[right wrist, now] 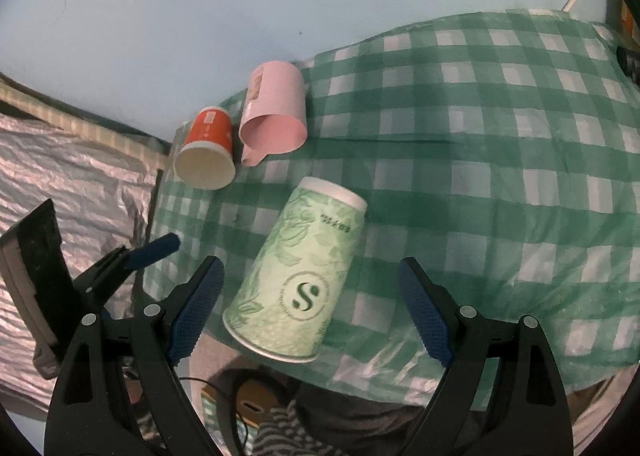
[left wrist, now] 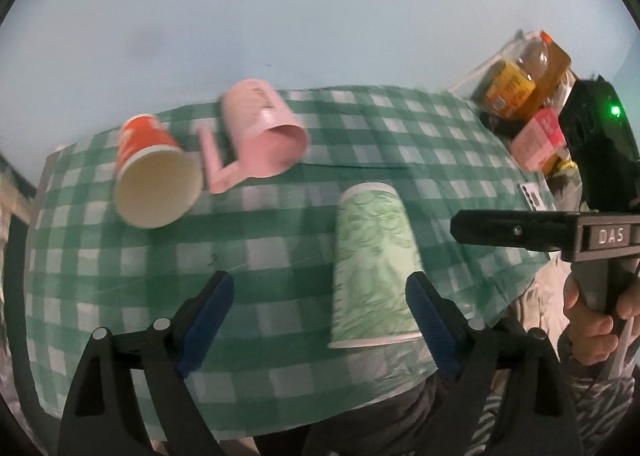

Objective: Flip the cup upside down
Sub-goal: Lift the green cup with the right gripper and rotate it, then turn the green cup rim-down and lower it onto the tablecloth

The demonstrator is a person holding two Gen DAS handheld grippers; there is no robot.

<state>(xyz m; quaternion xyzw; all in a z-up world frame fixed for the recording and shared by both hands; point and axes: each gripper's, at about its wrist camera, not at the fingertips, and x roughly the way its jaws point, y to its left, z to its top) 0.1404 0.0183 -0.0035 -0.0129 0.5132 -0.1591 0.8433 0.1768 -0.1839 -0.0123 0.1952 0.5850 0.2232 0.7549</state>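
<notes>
A green leaf-print paper cup [left wrist: 372,268] stands upside down near the front edge of the green checked tablecloth [left wrist: 280,240]; it also shows in the right wrist view [right wrist: 304,284]. My left gripper [left wrist: 320,320] is open, its right finger [left wrist: 430,320] beside the cup, contact unclear. My right gripper [right wrist: 310,308] is open and empty around the cup without touching it. An orange paper cup [left wrist: 154,172] and a pink mug [left wrist: 260,128] lie on their sides at the far left, also in the right wrist view: the orange cup [right wrist: 206,148], the mug [right wrist: 276,112].
A bottle and boxes [left wrist: 520,96] stand at the table's far right. The right gripper's body [left wrist: 560,232] and hand show right of the cup. The tablecloth [right wrist: 480,176] hangs over the front edge. Crinkled silver sheeting [right wrist: 72,176] lies left of the table.
</notes>
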